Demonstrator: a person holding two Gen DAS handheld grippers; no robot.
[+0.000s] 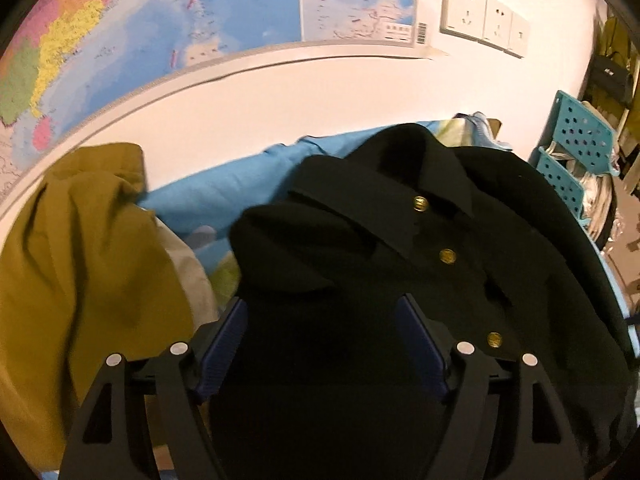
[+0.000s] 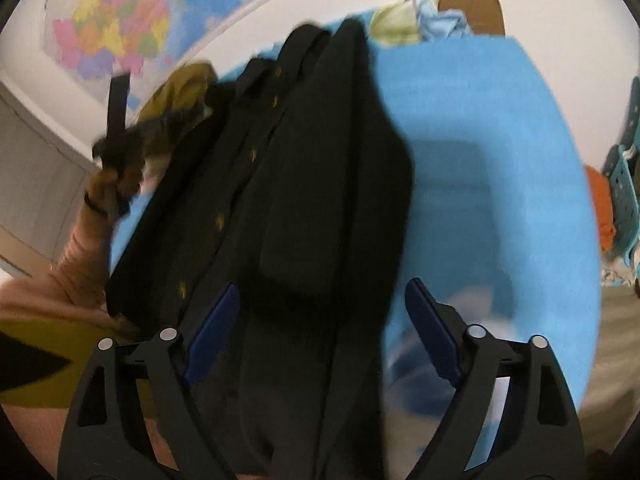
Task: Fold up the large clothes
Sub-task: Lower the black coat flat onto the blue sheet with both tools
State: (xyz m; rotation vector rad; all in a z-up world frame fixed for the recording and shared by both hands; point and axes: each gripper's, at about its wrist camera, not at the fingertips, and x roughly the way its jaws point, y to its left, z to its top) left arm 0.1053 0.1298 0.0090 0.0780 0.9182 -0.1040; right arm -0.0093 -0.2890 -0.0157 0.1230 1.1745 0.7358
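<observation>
Jaws on both the left gripper [image 1: 322, 344] and right gripper [image 2: 322, 334] are spread wide, gripping nothing. The black coat [image 1: 400, 280] with gold buttons [image 1: 447, 256] lies on the blue sheet [image 2: 500, 160], beside an olive garment [image 1: 80, 260].

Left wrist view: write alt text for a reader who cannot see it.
A black coat with gold buttons lies on a blue sheet, the open left gripper poised over it, holding nothing. An olive garment is heaped on the left; a wall map hangs behind.
</observation>
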